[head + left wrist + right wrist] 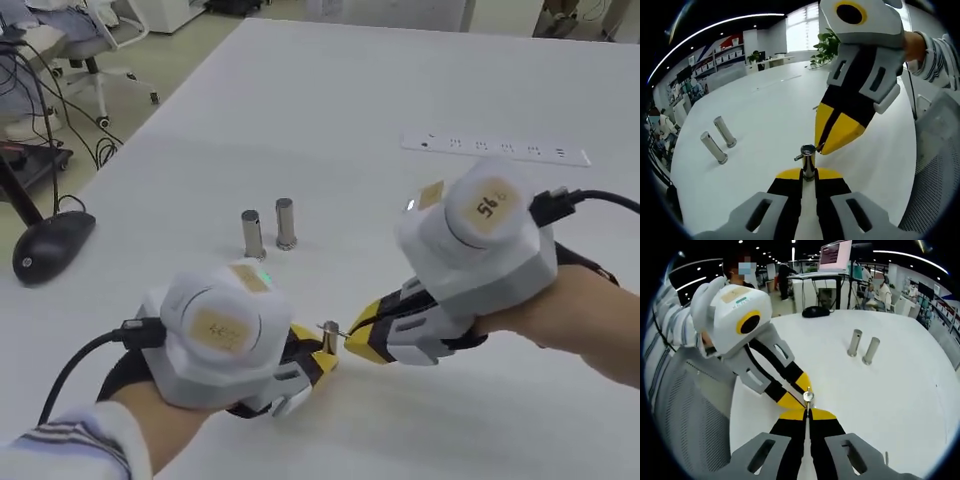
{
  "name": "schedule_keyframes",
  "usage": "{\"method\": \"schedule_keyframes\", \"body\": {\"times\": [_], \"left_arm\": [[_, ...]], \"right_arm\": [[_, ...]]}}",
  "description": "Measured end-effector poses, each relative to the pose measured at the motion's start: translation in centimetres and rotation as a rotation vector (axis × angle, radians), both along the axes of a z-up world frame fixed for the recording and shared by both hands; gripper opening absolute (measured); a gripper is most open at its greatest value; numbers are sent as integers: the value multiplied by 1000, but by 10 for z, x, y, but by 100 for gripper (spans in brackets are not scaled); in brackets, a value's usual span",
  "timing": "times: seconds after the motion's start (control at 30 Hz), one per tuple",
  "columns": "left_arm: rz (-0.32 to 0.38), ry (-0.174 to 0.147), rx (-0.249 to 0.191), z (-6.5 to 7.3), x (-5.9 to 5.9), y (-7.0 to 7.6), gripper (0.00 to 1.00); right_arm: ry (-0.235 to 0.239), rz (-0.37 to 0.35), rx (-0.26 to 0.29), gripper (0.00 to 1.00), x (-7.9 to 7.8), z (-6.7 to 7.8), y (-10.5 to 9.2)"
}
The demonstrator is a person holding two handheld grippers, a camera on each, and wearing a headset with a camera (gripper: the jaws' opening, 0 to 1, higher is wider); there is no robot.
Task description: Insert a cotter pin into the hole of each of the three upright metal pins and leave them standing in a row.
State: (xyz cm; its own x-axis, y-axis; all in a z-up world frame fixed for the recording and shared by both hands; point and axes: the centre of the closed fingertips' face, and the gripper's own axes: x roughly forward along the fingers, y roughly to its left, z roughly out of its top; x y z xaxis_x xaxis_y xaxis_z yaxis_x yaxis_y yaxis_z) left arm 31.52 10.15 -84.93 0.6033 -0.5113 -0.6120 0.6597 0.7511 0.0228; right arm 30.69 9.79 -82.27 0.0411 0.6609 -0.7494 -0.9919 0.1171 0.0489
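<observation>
My left gripper (808, 174) is shut on a short metal pin (807, 156) and holds it upright just above the white table (330, 130). From the right, my right gripper (355, 340) meets the pin's top, shut on a thin cotter pin (819, 147). A small end of the cotter pin shows on the pin's far side, at its hole. In the right gripper view the pin's head (808, 396) sits right at my closed yellow jaws. Two more metal pins (252, 234) (286, 223) stand upright side by side further back.
A black mouse (50, 245) lies at the table's left edge, with cables and an office chair (85, 45) beyond it. A white power strip (495, 148) lies at the back right. Bare tabletop lies around the two standing pins.
</observation>
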Motion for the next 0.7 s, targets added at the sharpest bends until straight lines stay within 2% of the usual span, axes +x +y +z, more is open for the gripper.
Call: {"method": "schedule_keyframes", "body": {"times": [0.43, 0.5, 0.6, 0.7], "left_arm": [[13, 16, -14, 0, 0, 2, 7], [9, 17, -13, 0, 0, 2, 7], [8, 19, -12, 0, 0, 2, 7], [14, 21, -15, 0, 1, 3, 7]], "right_arm": [[30, -27, 9, 3, 2, 0, 3], [26, -13, 14, 4, 0, 0, 4], [-6, 21, -1, 13, -2, -1, 2], [-9, 25, -2, 12, -4, -1, -1]]}}
